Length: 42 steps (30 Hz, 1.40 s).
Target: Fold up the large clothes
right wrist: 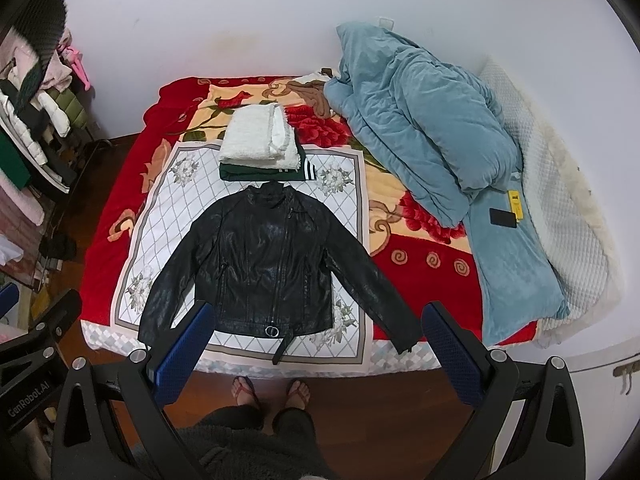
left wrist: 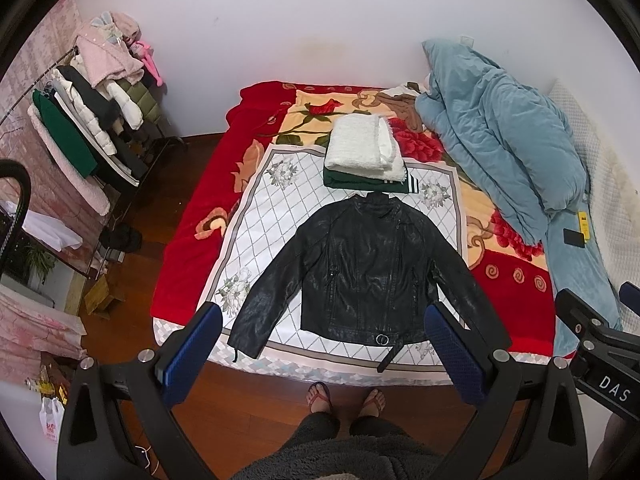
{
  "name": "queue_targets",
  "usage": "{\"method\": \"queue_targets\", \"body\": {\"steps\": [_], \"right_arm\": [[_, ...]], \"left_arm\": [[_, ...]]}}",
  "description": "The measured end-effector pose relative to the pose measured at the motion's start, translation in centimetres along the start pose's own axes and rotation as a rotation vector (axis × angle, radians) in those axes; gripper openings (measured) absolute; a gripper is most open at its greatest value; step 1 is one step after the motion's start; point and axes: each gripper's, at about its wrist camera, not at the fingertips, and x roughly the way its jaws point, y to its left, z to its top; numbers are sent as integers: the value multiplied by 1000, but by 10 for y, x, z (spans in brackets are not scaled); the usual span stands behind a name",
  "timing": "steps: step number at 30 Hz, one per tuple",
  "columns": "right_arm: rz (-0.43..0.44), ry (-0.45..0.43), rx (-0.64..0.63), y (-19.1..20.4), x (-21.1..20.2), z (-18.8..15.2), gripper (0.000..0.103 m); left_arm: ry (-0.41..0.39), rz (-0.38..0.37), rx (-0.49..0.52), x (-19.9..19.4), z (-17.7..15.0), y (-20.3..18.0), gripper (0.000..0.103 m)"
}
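Observation:
A black leather jacket (left wrist: 364, 264) lies flat, front up, sleeves spread, on a white patterned cloth (left wrist: 272, 216) on the bed; it also shows in the right wrist view (right wrist: 272, 260). Behind its collar sits a stack of folded clothes: a white fluffy one (left wrist: 362, 146) on a green one (left wrist: 360, 182), seen too in the right wrist view (right wrist: 258, 140). My left gripper (left wrist: 324, 344) is open and empty, held above the bed's near edge. My right gripper (right wrist: 316, 340) is open and empty, also high above the jacket's hem.
A blue quilt (left wrist: 504, 128) is heaped on the bed's right side, with a black phone (right wrist: 502, 217) beside it. A clothes rack (left wrist: 92, 120) full of coats stands at the left. The person's feet (left wrist: 344, 398) stand on the wooden floor at the bed's near edge.

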Motion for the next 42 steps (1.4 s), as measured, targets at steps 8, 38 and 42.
{"method": "queue_targets", "body": {"steps": [8, 38, 42], "right_arm": [[3, 2, 0, 1, -1, 3, 103], [0, -3, 1, 3, -2, 4, 103], [0, -5, 2, 3, -2, 3, 103]], "left_arm": [[-3, 2, -2, 1, -1, 3, 103], [-10, -1, 0, 0, 12, 6, 103], [-14, -3, 0, 0, 15, 6, 103]]}}
